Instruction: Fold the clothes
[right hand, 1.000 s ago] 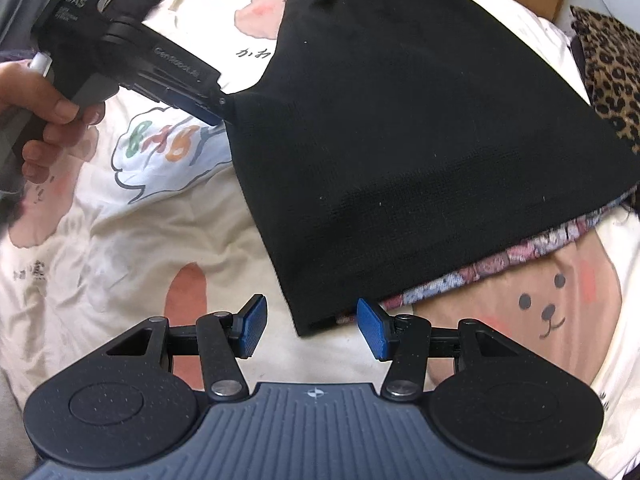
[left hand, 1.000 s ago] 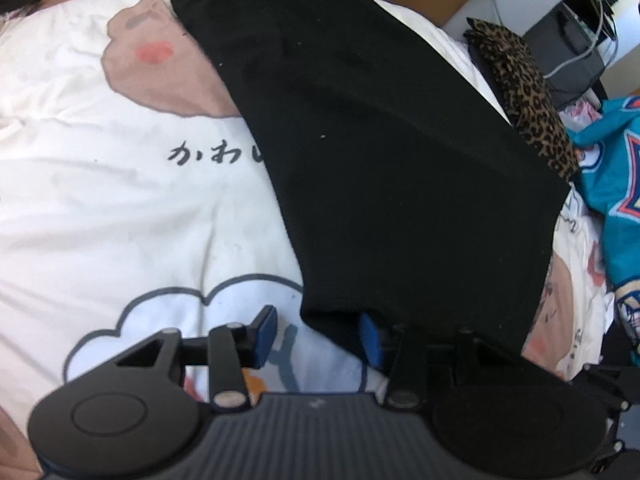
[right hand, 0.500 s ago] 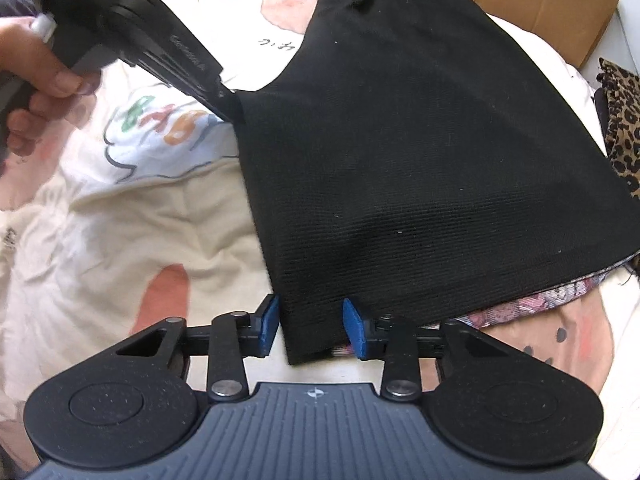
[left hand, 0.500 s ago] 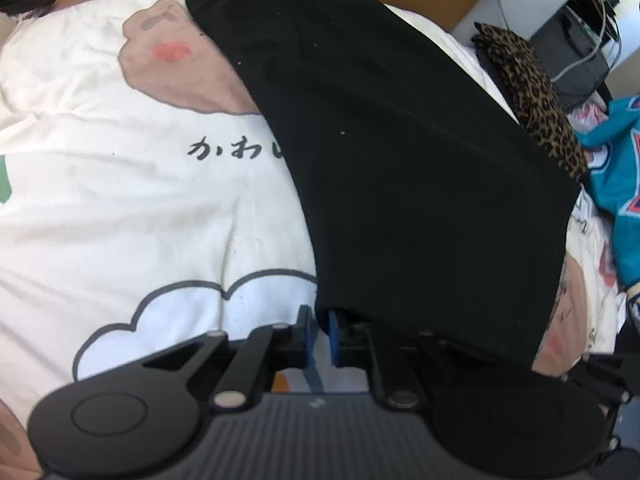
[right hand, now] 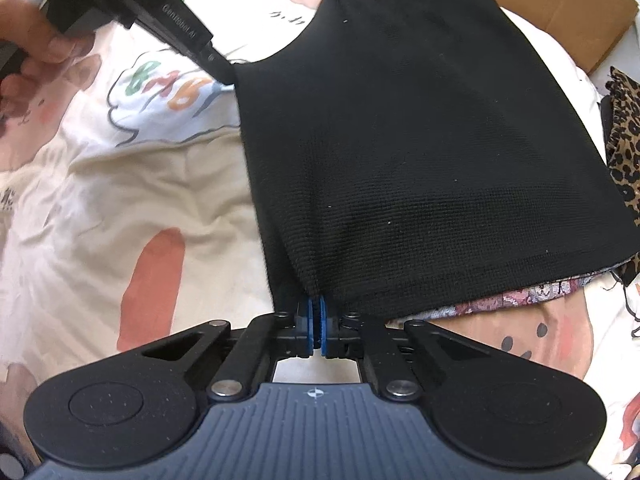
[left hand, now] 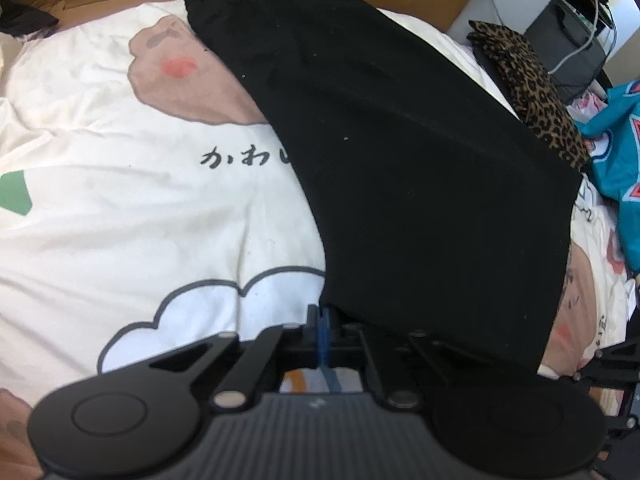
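The jaws of the left gripper (left hand: 322, 322) have just closed and now pinch one near corner of the black garment (left hand: 400, 160), and the jaws of the right gripper (right hand: 316, 320) have just closed on the other near corner of its hem. The garment lies spread on the bed (left hand: 120, 200), over a white cover with cartoon prints, and reaches to the far edge by a cardboard piece (right hand: 560, 8). A leopard cloth (left hand: 532, 92) and a teal cloth (left hand: 616, 152) lie at the right edge.
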Available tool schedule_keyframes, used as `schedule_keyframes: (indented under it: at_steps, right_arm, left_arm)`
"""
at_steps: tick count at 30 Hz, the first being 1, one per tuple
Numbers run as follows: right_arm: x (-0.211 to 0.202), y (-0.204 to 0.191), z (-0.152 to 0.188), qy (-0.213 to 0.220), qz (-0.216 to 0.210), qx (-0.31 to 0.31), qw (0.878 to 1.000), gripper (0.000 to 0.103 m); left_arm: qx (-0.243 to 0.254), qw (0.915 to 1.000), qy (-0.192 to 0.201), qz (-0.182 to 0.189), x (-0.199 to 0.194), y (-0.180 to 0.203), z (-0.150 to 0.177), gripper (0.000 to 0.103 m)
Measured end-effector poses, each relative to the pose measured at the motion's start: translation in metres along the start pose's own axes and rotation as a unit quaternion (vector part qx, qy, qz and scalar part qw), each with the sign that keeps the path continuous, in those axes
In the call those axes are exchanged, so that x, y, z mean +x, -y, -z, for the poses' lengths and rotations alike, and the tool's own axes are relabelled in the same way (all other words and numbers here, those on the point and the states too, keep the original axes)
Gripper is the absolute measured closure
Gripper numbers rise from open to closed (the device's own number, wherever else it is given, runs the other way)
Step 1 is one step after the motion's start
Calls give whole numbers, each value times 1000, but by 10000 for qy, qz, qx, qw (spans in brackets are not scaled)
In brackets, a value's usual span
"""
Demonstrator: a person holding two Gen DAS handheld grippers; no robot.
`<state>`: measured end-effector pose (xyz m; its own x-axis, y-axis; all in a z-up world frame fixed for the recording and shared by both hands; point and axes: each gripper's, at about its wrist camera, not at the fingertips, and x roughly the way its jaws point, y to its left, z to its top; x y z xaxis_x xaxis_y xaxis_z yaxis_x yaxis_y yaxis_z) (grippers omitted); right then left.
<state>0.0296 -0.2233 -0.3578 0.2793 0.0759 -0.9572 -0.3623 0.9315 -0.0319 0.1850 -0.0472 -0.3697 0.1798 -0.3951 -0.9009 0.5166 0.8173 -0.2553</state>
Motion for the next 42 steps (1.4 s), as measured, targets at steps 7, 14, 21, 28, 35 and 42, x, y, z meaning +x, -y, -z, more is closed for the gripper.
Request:
schedule_keyframes:
  at_steps: [7,14,21,28,35,42]
  right_arm:
    - [4,-5,1,-181,-57,-98,9998,103]
    - [4,-1,7,-322,-204,237,9990,101]
    - [-32,38,8,214,-561,1278,9900,74]
    - [-36,109,19,722,-472,2858,9544,66]
    - [-18,165,41,1163,-528,4162,9002,56]
    - [7,189,59,1498,-737,4876,8569,56]
  left_arm:
    - [-331,9992,-59,-202,0,-19,0,103]
    - [-865,9961,127,-78,-12,-29,-13,100]
    - [-1108,9933,184,268,-6,-22,-18,89]
    - [-971,9948,-107,273,13,-16,-11,89]
    - [-929,9953,-251,80,15,-18,-8,89]
    - [-1015,9946,-178,80,1,-17,-13,83]
